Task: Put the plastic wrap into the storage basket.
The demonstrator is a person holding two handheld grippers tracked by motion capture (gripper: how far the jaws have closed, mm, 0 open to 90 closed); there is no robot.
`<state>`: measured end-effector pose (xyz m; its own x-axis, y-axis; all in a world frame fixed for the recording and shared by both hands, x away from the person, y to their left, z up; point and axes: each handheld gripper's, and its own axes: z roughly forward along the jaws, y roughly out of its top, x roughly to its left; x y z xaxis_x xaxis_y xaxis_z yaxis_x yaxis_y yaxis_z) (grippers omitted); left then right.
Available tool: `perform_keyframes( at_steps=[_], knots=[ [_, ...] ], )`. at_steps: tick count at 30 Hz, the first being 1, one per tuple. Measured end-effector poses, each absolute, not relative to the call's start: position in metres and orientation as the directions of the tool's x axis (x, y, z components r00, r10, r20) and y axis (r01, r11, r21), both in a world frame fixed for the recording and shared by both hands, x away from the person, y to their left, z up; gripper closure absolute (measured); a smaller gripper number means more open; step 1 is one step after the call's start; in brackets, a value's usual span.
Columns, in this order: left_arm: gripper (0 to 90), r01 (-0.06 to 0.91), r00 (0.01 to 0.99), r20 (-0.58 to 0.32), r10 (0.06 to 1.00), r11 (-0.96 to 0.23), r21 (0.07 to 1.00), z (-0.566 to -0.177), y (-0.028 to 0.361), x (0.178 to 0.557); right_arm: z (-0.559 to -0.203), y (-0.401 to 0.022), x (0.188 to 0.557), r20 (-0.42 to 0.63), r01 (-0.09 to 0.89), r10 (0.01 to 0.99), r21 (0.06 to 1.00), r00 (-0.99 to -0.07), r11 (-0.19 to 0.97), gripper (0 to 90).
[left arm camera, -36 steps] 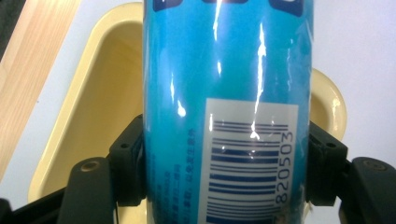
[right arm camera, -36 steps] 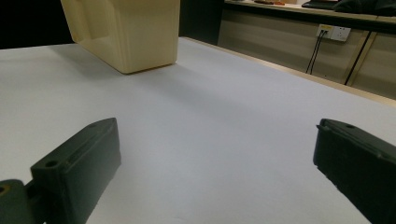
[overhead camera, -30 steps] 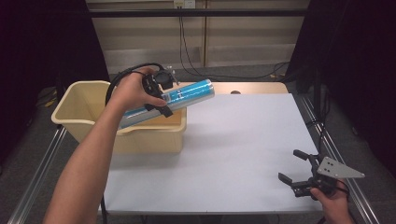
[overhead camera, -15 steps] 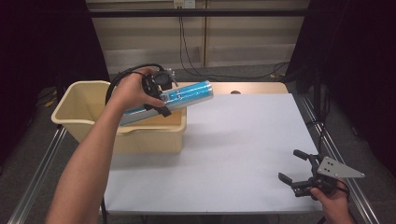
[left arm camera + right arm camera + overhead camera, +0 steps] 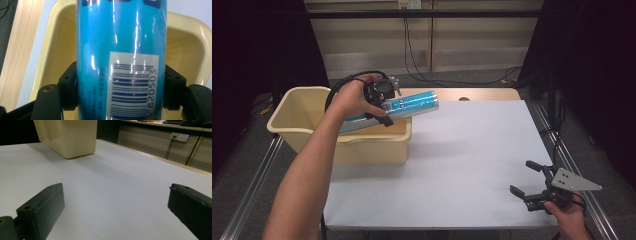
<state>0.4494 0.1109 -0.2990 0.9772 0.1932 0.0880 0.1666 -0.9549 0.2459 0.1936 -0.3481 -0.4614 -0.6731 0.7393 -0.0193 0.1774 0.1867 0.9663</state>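
two grippers are recorded: the left gripper [image 5: 384, 102], upper left of the high view, is clamped on a blue tube [image 5: 409, 104] with a barcode label, both pads pressed to its sides in the left gripper view, the tube held tilted over the cream bin [image 5: 302, 127], one end inside the rim and the other jutting out toward frame centre. the right gripper [image 5: 532, 185], lower right of the high view, is held just above the white table [image 5: 462, 150], its jaws spread wide with nothing between them.
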Motion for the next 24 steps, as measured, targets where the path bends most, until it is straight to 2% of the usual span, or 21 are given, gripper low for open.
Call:
perform_keyframes(
  at_steps=[24],
  knots=[
    [31.9, 0.183, 0.979, 0.033, 0.2, -0.943, 0.278, -0.3038, 0.1166, 0.4489, -0.4614, -0.3475, 0.194, -0.021, 0.173, 0.74, 0.967, -0.672, 0.185, 0.6]
  ],
)
